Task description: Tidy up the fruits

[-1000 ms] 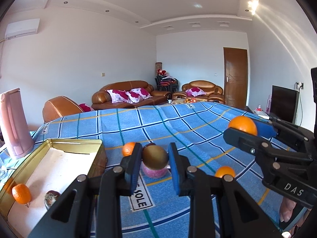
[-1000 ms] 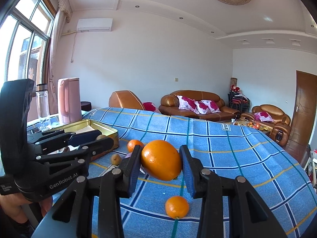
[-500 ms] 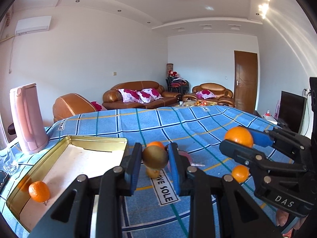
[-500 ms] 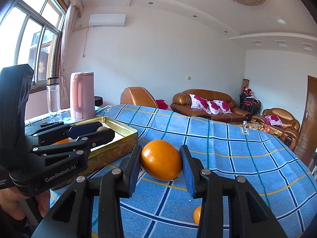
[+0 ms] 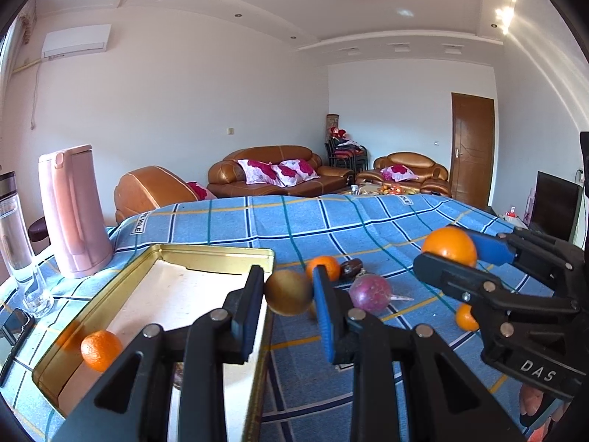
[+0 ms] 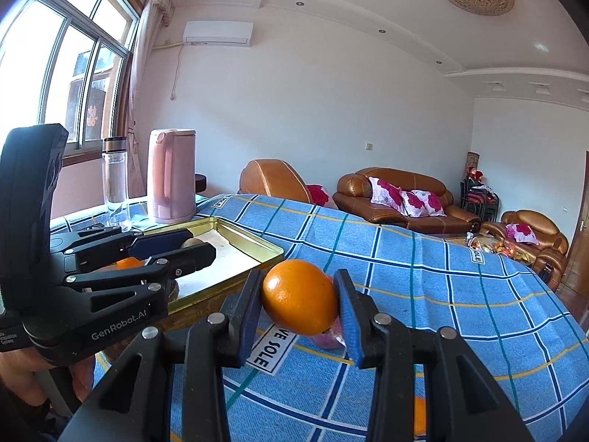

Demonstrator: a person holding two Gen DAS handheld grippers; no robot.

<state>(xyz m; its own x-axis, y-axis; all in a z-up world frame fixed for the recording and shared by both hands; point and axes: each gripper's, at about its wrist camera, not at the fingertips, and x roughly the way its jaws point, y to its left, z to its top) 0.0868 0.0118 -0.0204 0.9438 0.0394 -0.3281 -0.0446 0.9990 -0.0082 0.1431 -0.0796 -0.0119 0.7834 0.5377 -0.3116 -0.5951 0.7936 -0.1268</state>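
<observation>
Your left gripper (image 5: 289, 296) is clamped on a brown fruit (image 5: 288, 292) right at the gold tin (image 5: 217, 254)'s rim, and your right gripper (image 6: 299, 305) is squeezing an orange (image 6: 300, 296) above the blue cloth (image 6: 460, 294). Round fruit could roll away if you release before clearing that edge.

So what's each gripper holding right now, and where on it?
Left gripper pinches a brownish round fruit by its sides; right gripper pinches a large orange by its sides.

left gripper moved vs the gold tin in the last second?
Yes. The left gripper with its brown fruit has shifted toward the gold tin, now at its rim.
</observation>
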